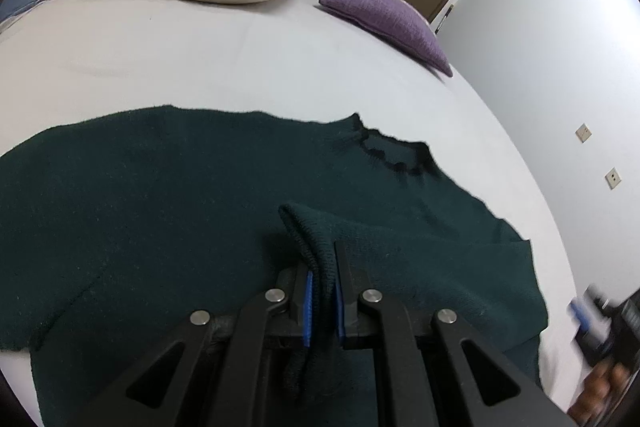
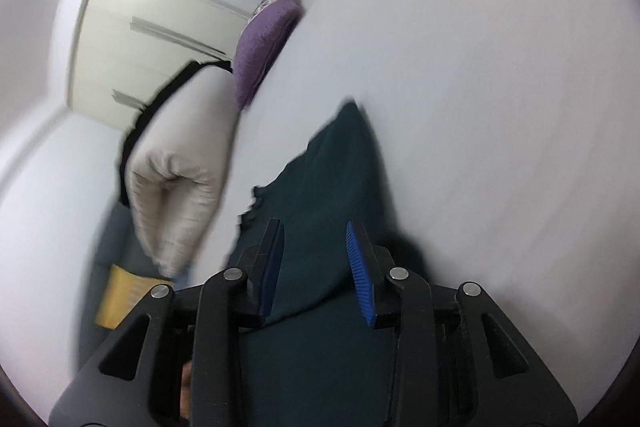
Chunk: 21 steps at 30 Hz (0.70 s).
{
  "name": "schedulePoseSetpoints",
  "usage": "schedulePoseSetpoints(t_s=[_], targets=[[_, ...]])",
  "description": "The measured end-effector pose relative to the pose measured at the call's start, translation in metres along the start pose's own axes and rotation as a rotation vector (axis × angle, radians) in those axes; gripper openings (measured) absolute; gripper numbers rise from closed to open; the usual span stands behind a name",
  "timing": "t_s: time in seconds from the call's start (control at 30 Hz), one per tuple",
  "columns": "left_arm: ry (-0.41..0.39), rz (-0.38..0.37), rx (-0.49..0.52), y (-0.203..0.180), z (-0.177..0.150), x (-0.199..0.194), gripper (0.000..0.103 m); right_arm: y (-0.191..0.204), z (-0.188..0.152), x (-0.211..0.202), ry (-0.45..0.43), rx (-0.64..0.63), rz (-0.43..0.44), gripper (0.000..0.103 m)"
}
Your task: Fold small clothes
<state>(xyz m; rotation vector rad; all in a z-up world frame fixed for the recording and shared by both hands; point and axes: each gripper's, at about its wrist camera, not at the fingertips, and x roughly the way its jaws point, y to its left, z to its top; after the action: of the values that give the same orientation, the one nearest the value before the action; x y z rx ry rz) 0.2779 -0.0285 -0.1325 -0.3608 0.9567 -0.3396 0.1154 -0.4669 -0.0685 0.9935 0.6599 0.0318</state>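
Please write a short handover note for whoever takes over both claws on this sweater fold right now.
Left claw: shut on a ribbed cuff or hem edge of the dark green sweater, held over the sweater's body.
Right claw: open, fingers either side of sweater cloth, not gripping; that view is blurred.
Sweater lies mostly flat on the white bed, neckline toward the purple cushion.
Done: one edge picked up.
Left: lay that fold down, then fold the rest.
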Motion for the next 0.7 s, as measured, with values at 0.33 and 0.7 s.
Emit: schedulePoseSetpoints(t_s=[0.33,0.7], targets=[[0.004,-0.020,-0.009,0.013,-0.011,0.006,0.014,0.008,0.055,0.107,0.137,-0.200,-0.330,0.026],[-0.015,0.008,0.041,0.008,-0.016,0.001,0.018,-0.006,0.065,0.109,0.074,-0.339,-0.377,0.004]])
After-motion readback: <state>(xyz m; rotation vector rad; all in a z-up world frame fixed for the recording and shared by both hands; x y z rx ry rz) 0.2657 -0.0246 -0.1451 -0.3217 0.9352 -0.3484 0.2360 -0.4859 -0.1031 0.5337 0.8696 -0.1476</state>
